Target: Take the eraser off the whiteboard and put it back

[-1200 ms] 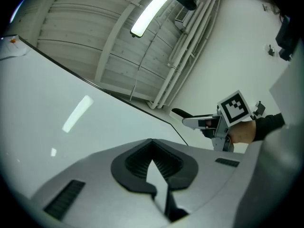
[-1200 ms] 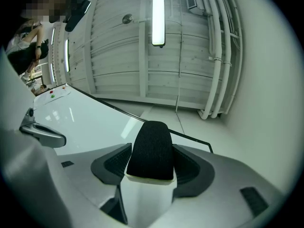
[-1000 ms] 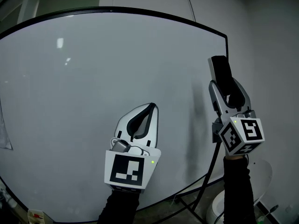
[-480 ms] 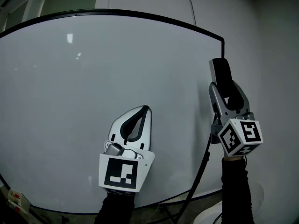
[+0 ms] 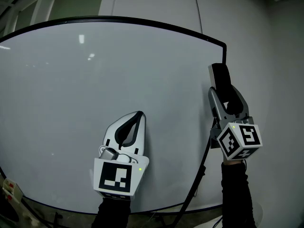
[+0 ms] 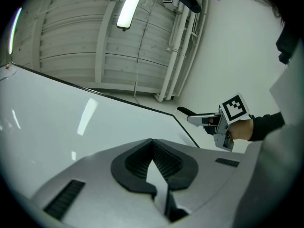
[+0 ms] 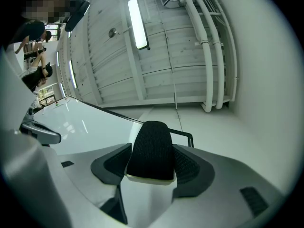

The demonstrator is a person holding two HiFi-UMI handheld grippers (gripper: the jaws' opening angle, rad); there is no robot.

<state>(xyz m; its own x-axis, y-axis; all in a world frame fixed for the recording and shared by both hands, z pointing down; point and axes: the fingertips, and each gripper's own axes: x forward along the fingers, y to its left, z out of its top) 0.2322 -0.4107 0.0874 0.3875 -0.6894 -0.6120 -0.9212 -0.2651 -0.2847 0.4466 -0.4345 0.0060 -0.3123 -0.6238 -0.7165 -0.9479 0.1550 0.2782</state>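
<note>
The white whiteboard (image 5: 95,89) with its black frame fills the head view. A black eraser (image 5: 220,81) sticks up from my right gripper (image 5: 223,95), which is shut on it close to the board's right edge (image 5: 225,49). Whether the eraser touches the board I cannot tell. In the right gripper view the eraser (image 7: 151,150) sits between the dark pads, its felt side facing the camera. My left gripper (image 5: 137,115) is shut and empty in front of the board's lower middle. In the left gripper view its jaws (image 6: 152,148) meet, and the right gripper (image 6: 202,119) shows beyond them.
A black cable (image 5: 203,167) hangs along the board's lower right edge. A grey wall (image 5: 266,56) stands to the right of the board. A small box (image 5: 10,188) lies at the lower left. Ceiling lamps (image 7: 136,23) and people (image 7: 35,75) far left show in the right gripper view.
Both grippers have shifted left and a little lower in the head view. The board's lower edge has come into sight. The eraser stays in the right gripper, and the left stays shut.
</note>
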